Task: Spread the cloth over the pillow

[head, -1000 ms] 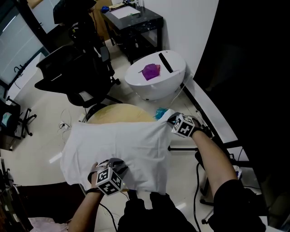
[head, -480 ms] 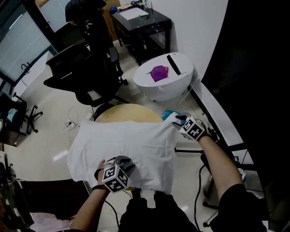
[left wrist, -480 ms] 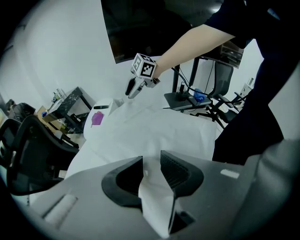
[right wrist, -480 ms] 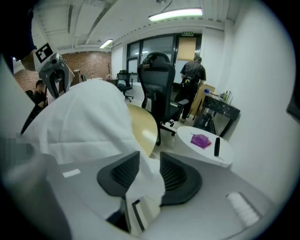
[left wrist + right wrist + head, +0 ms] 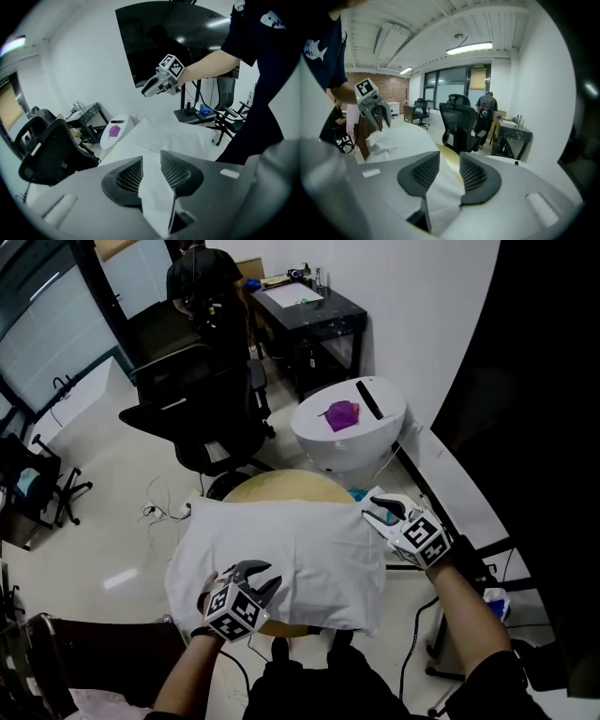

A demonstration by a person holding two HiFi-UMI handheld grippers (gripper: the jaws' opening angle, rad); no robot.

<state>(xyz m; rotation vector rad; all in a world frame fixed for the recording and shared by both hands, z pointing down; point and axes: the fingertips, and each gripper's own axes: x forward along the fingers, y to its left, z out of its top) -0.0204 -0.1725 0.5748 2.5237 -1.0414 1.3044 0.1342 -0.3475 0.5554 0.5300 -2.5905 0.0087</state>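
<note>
Cloth (image 5: 281,554) lies white and puffed across the round tan counter (image 5: 281,486). Its long axis runs from the counter's left side to its right side. The swell under it suggests the pillow is beneath, though no part of the pillow itself shows. A tan arc of the counter stays bare along the far side, with a thinner strip at the near edge.

The left claw (image 5: 248,573) sits at the counter's near-left side and pinches a fold of the cloth's near edge between its pads. The right claw (image 5: 375,509) is at the counter's far-right side, at the opposite corner of the cloth. Its jaws stand spread, with the corner lying loose between them and not clamped.

So the two claws sit on a diagonal across the long axis, and only the left one has a hold. Any further smoothing probably falls to it, most likely by drawing its edge toward the counter's near-left side. The right claw is already at its corner and would only need to close on it again to pull against that.
</note>
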